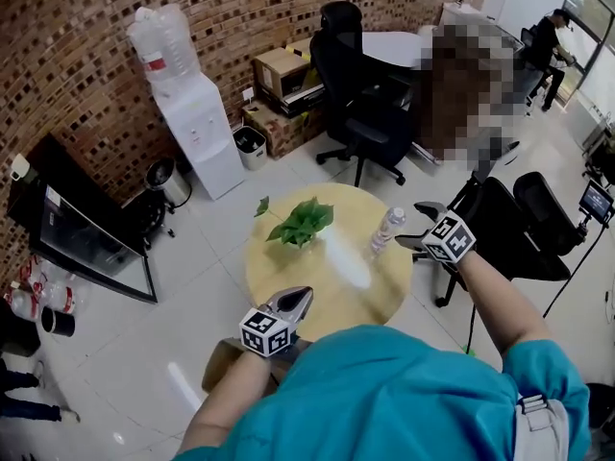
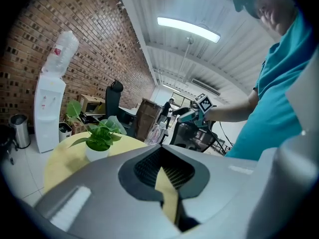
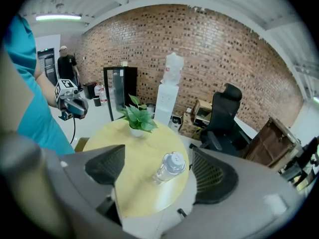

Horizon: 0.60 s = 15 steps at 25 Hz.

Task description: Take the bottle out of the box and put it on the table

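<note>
A clear plastic bottle [image 1: 386, 230] stands upright near the right edge of the round yellow table [image 1: 317, 301]. My right gripper [image 1: 415, 227] hovers just right of it, open, with its pads off the bottle. In the right gripper view the bottle [image 3: 169, 167] shows from above between the spread jaws of that gripper [image 3: 159, 172]. My left gripper [image 1: 296, 301] is over the table's near edge, shut and empty. In the left gripper view its jaws [image 2: 162, 156] meet at the tips. A cardboard box [image 1: 219, 361] sits on the floor under my left arm, mostly hidden.
A potted green plant [image 1: 303, 223] stands on the table's far side. A water dispenser [image 1: 202, 123] and a black cabinet [image 1: 86, 229] line the brick wall. Office chairs stand behind the table [image 1: 360, 94] and to its right [image 1: 524, 229].
</note>
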Available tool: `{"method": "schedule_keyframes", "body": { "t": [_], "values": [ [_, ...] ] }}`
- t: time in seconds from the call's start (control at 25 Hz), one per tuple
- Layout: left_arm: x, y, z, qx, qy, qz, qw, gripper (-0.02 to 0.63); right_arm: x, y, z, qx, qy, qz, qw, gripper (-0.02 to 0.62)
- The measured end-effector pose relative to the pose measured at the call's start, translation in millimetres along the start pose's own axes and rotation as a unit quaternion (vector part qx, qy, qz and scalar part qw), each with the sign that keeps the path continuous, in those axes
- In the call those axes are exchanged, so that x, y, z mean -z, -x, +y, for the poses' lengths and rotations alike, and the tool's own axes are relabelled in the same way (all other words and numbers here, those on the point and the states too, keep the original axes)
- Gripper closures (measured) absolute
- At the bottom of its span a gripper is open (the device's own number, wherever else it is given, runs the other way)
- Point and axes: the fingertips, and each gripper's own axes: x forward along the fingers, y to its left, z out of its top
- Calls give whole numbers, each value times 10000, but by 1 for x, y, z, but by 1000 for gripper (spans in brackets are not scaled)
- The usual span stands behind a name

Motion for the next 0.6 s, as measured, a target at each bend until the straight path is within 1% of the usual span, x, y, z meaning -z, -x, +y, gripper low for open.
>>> {"method": "schedule_keyframes", "body": {
  "t": [0.16,0.36,0.48,0.6],
  "values": [
    [-13,10,-17,-215,-23,-65,9997,606,-20,40,10,-96,-71,-562,9983,226],
    [-51,21,-68,-633,-89,-151,9978,606,-40,112,13,-383,-157,-1231,9915,327],
    [-71,32,-102,-924,9,-264,9954,606,-43,148,17,-582,-121,-1509,9868,420],
    [-71,25,-143,-1260,205,-331,9913,606,-26,178,17,-783,13,-1693,9824,553]
  ]
}}
